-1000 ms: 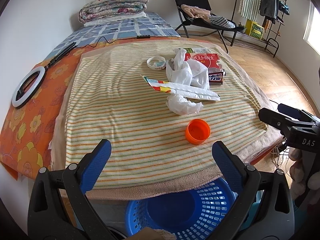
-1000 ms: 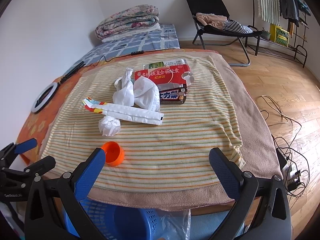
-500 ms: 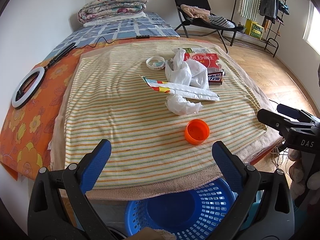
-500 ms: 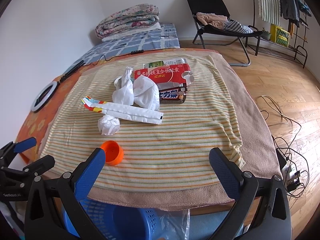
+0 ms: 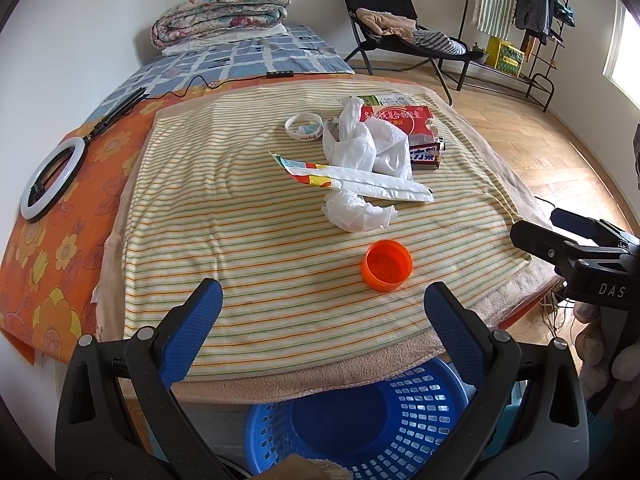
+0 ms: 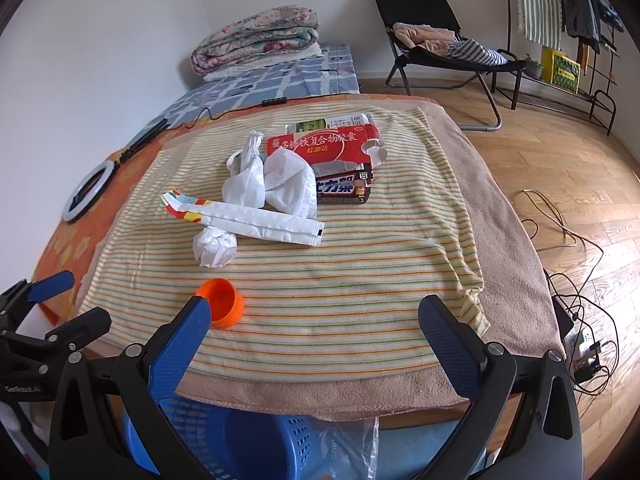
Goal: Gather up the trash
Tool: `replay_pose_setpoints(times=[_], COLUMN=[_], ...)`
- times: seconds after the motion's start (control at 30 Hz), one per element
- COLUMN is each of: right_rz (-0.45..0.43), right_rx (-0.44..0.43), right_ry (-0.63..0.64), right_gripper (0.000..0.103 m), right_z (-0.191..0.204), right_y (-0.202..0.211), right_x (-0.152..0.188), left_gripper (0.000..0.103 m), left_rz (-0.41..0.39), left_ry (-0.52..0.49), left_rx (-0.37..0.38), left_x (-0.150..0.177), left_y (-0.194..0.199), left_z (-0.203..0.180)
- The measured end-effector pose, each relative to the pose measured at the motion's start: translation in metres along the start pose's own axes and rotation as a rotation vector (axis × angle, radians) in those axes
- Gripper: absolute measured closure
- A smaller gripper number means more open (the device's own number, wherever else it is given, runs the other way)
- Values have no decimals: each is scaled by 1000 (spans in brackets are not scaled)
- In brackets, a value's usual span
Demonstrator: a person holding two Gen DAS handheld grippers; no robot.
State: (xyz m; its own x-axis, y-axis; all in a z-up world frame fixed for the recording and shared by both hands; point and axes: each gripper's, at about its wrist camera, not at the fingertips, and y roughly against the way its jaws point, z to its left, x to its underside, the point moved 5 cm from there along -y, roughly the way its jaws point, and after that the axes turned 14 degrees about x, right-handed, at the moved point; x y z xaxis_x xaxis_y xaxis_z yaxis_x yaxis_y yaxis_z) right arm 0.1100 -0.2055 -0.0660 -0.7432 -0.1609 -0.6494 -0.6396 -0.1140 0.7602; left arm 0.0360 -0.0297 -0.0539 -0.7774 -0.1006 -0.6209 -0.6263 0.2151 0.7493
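Trash lies on the striped cloth (image 5: pixel 224 216): an orange cap (image 5: pixel 387 265) (image 6: pixel 221 302) nearest me, a crumpled white paper ball (image 5: pixel 354 212) (image 6: pixel 214 247), a long white wrapper (image 5: pixel 360 180) (image 6: pixel 248 220), a white plastic bag (image 5: pixel 366 146) (image 6: pixel 276 180), a red box (image 5: pixel 400 118) (image 6: pixel 326 146), a chocolate bar (image 6: pixel 342 189) and a white ring (image 5: pixel 305 127). A blue basket (image 5: pixel 356 420) (image 6: pixel 224 440) stands below the near edge. My left gripper (image 5: pixel 320 308) and right gripper (image 6: pixel 316 320) are both open and empty, above the basket.
A ring light (image 5: pixel 52 178) lies on the orange flowered cover at left. Folded quilts (image 5: pixel 220 14) sit at the far end. A black chair (image 6: pixel 440 40), a clothes rack (image 5: pixel 520 20) and floor cables (image 6: pixel 576 280) are to the right.
Both grippers have crept slightly forward toward the trash; the orange cap sits a bit closer in each view. Nothing was picked up.
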Motion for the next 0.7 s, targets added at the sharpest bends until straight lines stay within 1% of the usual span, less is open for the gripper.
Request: replay_pose_setpoints(times=[0.17,0.37,0.5,0.6,0.7], right_rz=[-14,-68,-81,-80,-43], right_rx=[0,-31,-48,-57,-95], right_ry=[9,48,80,88,55], right_gripper=[0,0,0,0,0], right_z=[-2,-4,-5,-7,-10], right_y=[1,3,0,-1,-5], right_x=[-1,-9,-19,-28,-38], left_gripper=[1,1,1,1,1], left_rz=[-2,7,18,35,50], left_ry=[1,-7,-4,-2,6], left_rx=[0,-15,-20,-3,13], left_x=[0,-1,-1,1,3], left_y=[0,-6,-13,-19,-26], left_z=[0,-7,-8,-9,-9])
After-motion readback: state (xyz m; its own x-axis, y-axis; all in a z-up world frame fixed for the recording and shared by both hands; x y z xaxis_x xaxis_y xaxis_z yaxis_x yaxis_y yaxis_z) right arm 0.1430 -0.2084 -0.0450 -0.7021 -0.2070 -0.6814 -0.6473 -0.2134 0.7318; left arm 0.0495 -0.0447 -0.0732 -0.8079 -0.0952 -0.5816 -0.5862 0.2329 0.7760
